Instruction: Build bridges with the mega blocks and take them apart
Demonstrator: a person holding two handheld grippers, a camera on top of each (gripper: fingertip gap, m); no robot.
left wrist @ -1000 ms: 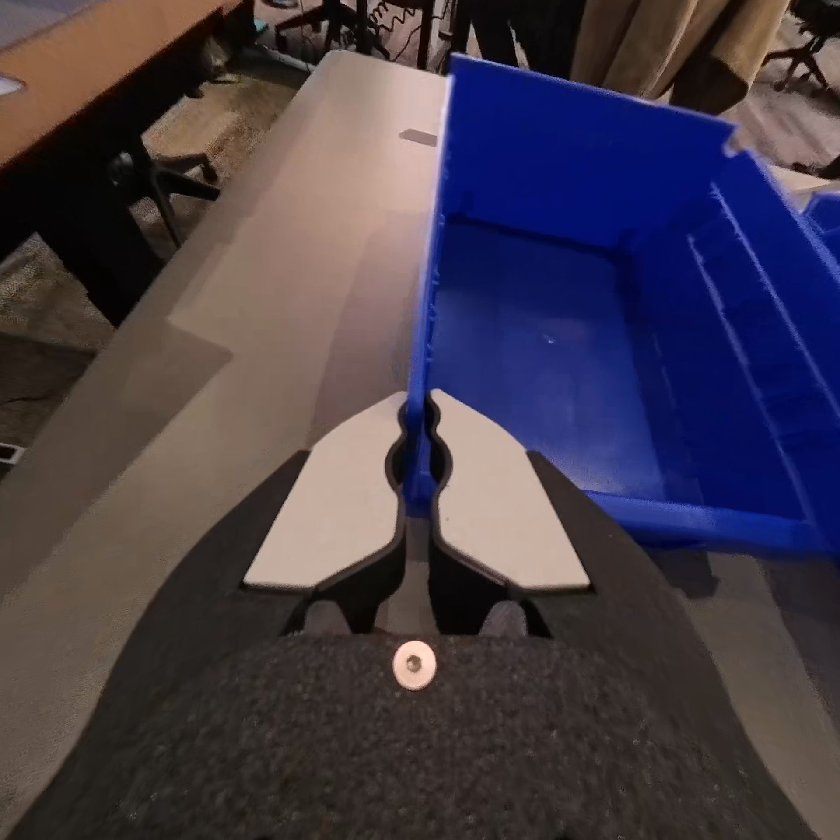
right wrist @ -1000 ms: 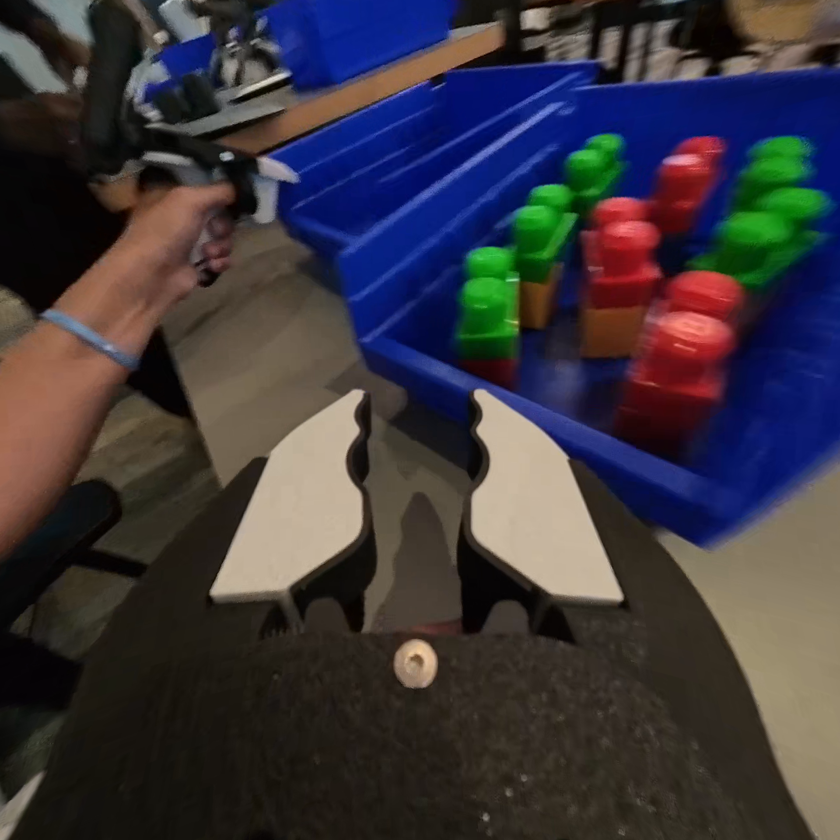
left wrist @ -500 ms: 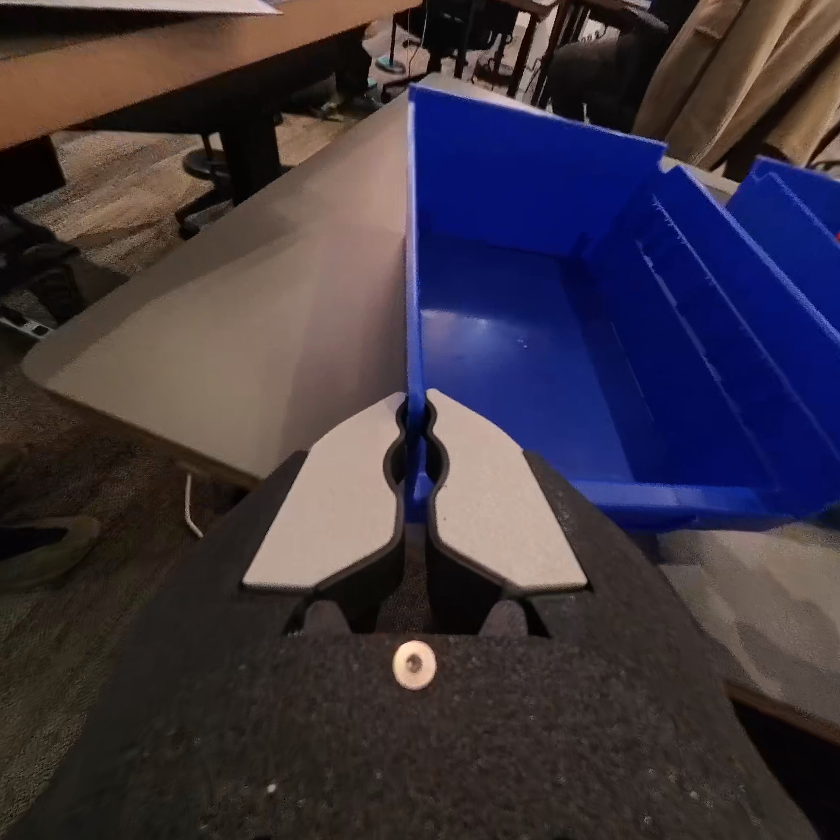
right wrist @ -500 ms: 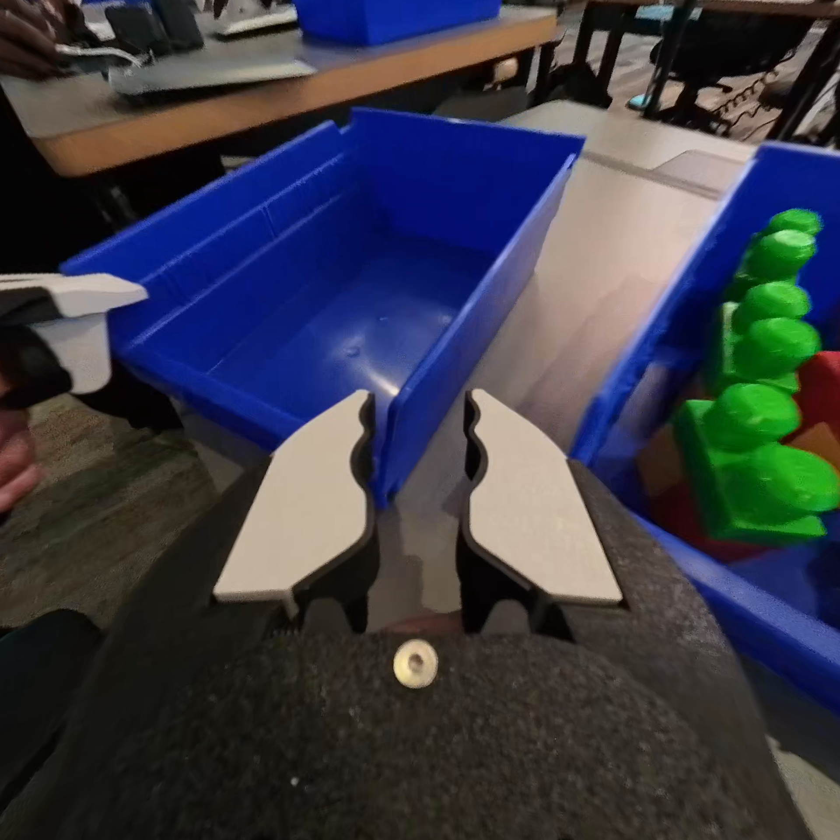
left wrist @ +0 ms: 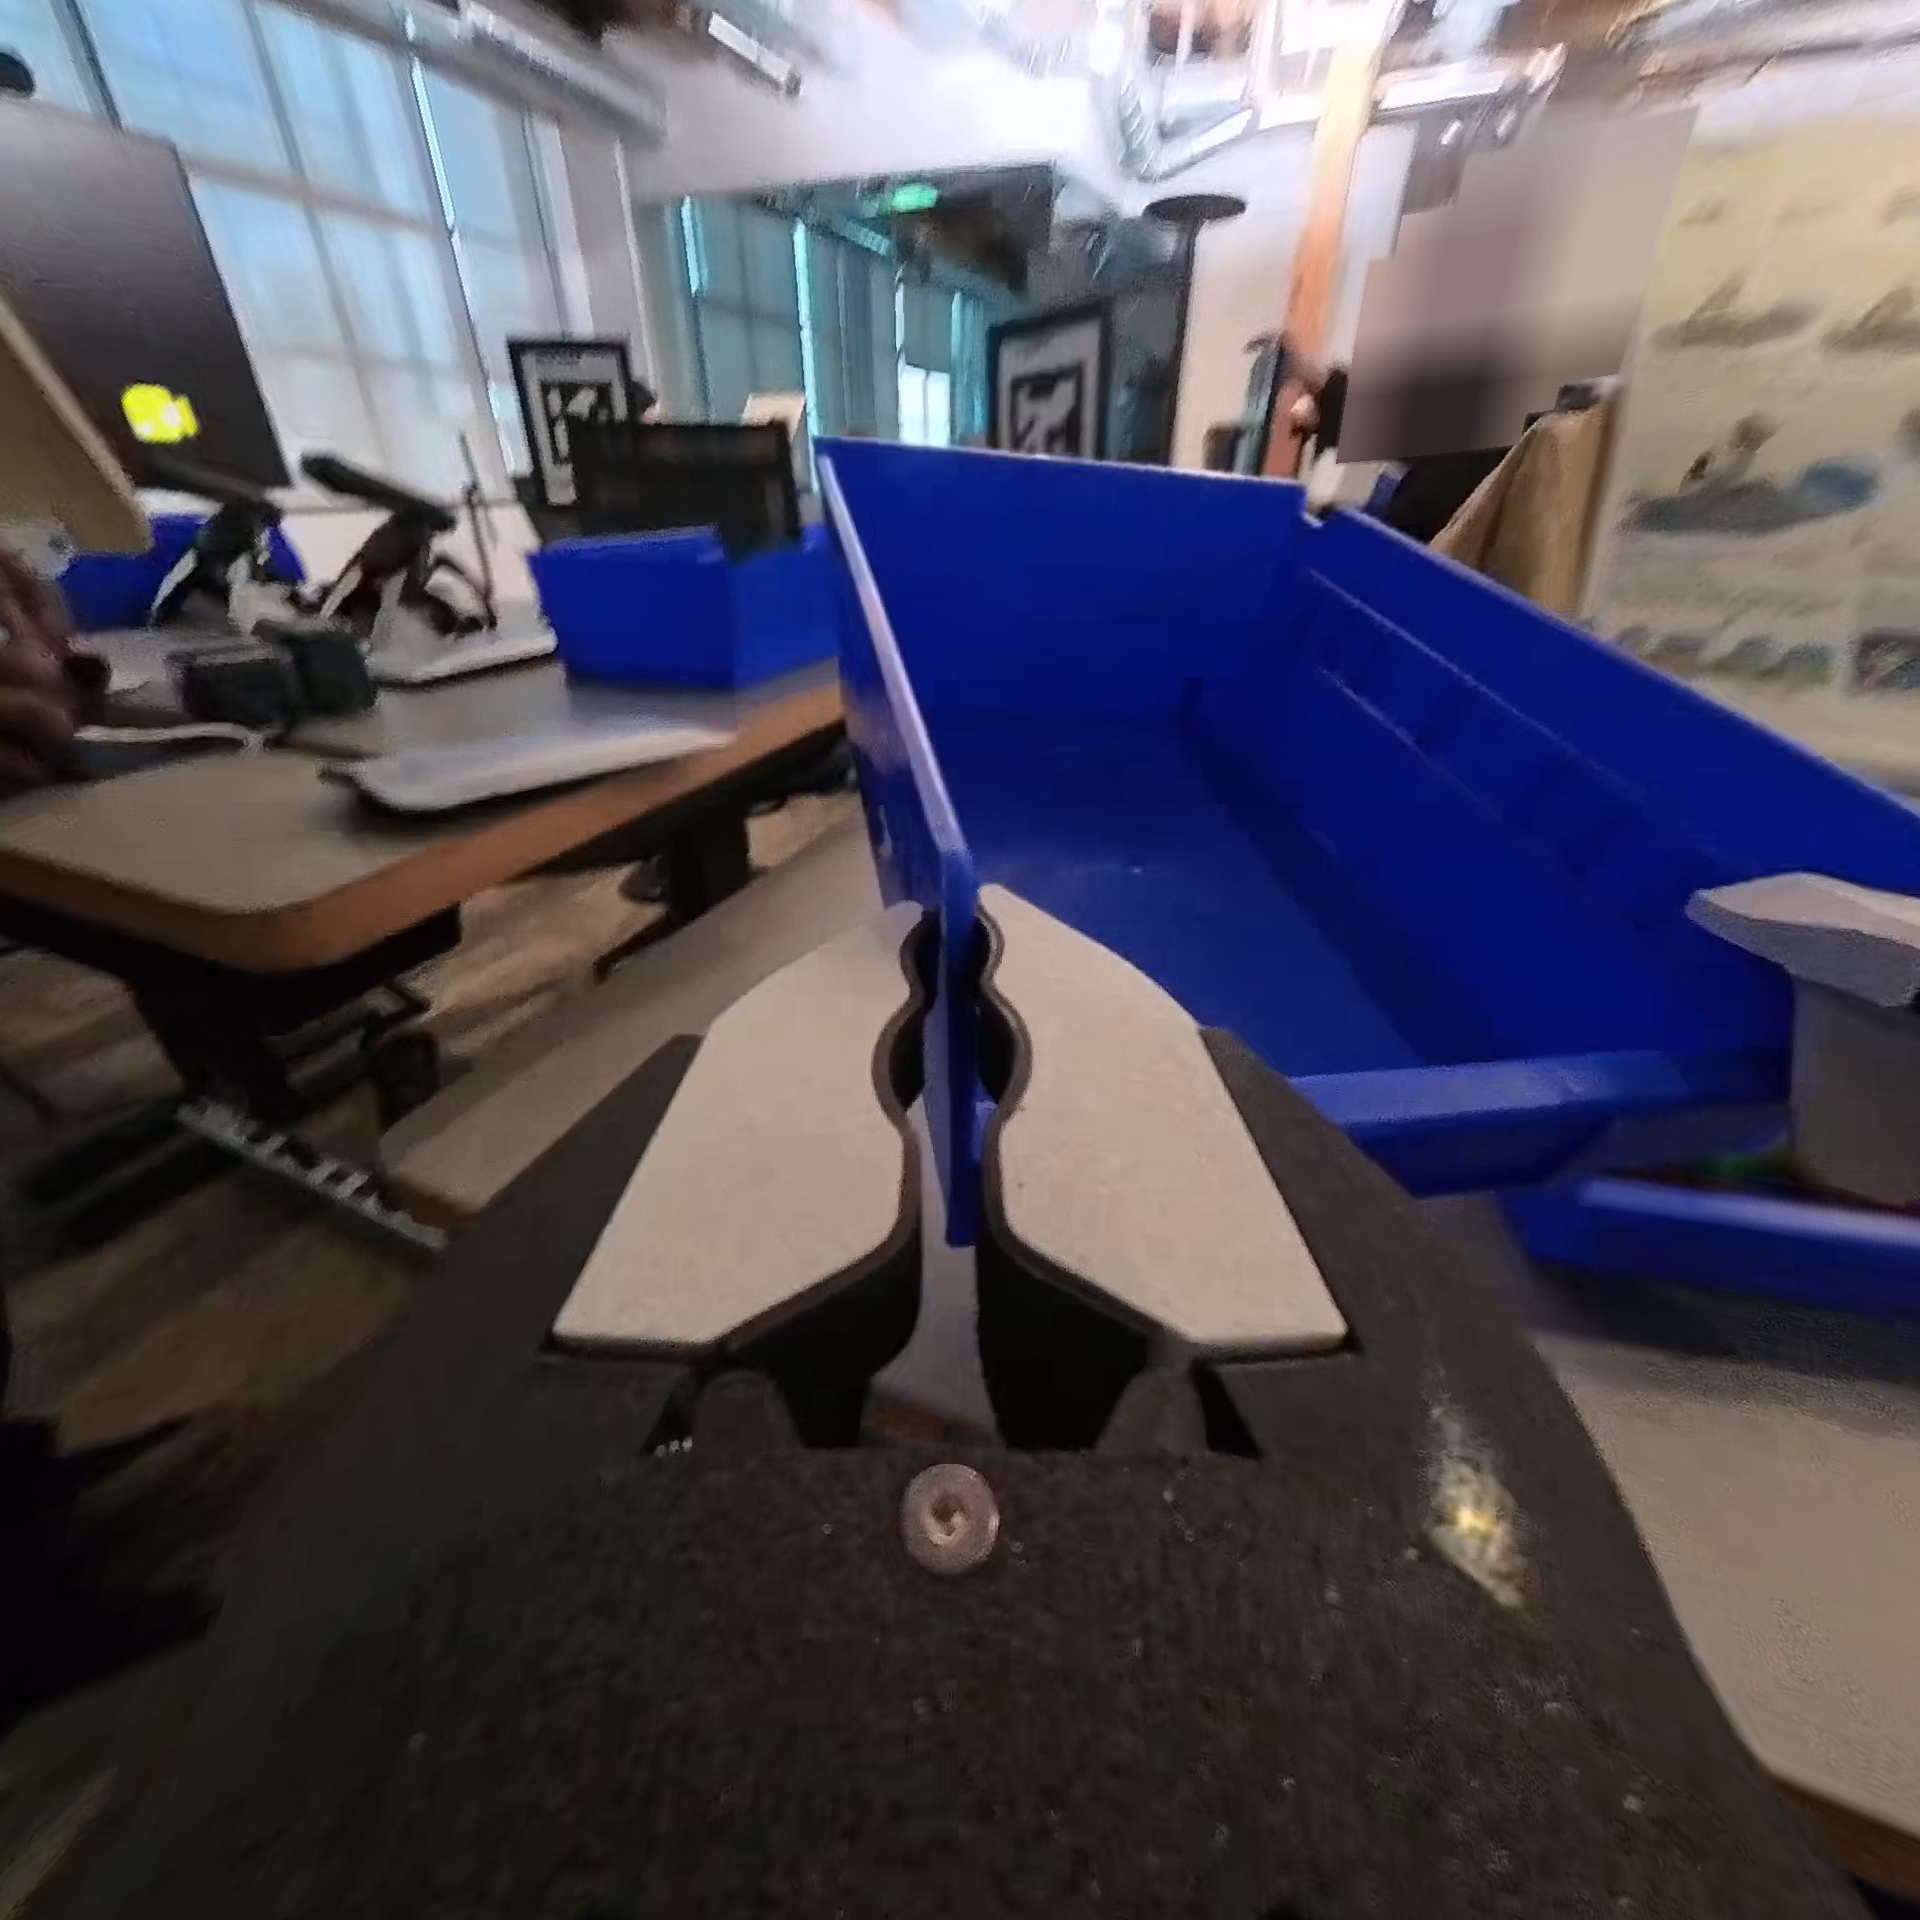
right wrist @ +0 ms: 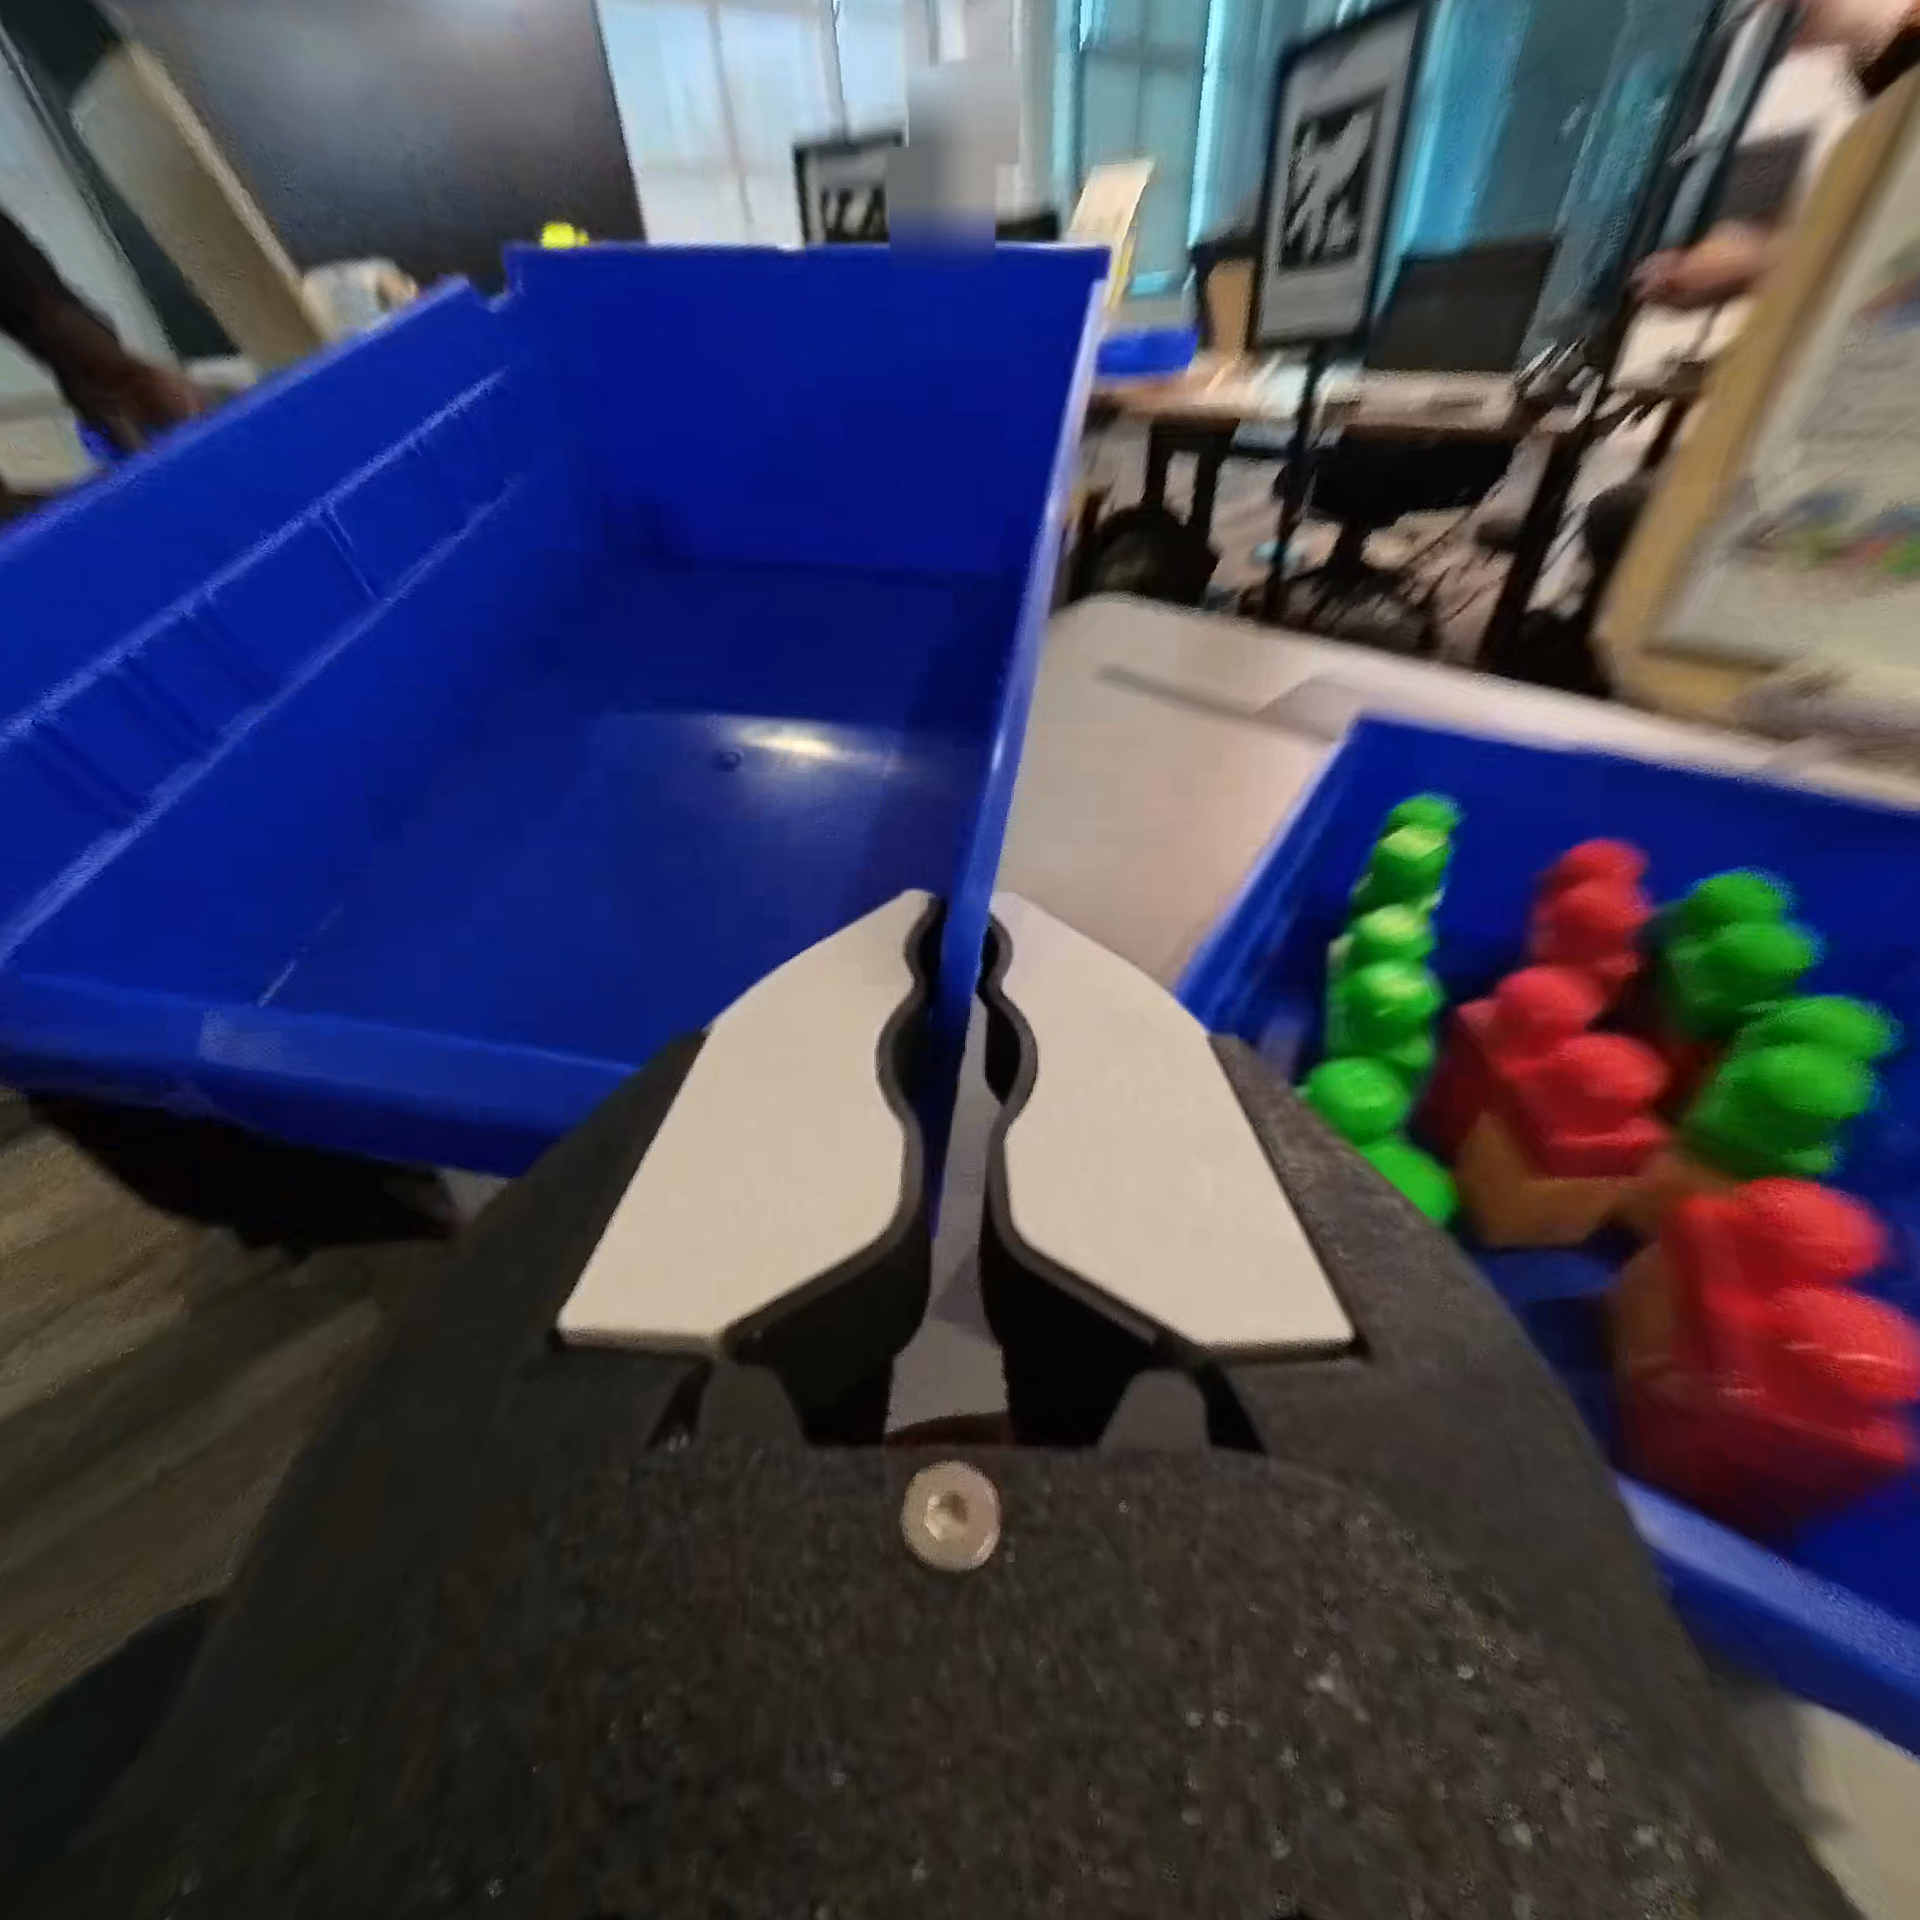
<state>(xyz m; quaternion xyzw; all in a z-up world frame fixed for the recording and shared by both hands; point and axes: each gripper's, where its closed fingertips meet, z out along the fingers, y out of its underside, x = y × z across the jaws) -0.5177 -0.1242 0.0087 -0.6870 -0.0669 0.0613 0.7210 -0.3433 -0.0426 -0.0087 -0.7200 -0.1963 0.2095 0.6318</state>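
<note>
An empty blue bin (left wrist: 1060, 582) hangs in the air between both grippers, its far end tipped up. My left gripper (left wrist: 951, 914) is shut on the bin's left wall near the front corner. My right gripper (right wrist: 961, 909) is shut on the same bin's (right wrist: 779, 468) right wall. One right gripper finger (left wrist: 1818, 930) shows at the far right of the left wrist view. A second blue bin (right wrist: 1558, 748) sits on the table to the right. It holds stacked green blocks (right wrist: 1382, 987), red blocks (right wrist: 1548, 1060) and orange blocks, all blurred.
The grey table (right wrist: 1143, 727) lies under and beyond the bins. A wooden desk (left wrist: 260, 862) stands to the left with another blue bin (left wrist: 675, 613) and gear on it. Chairs, easels and framed pictures stand farther back. Floor lies below the lifted bin.
My right gripper swung left from the block bin and shut on the empty bin's right wall. Both grippers raised the bin off the table. The left gripper stayed shut on it.
</note>
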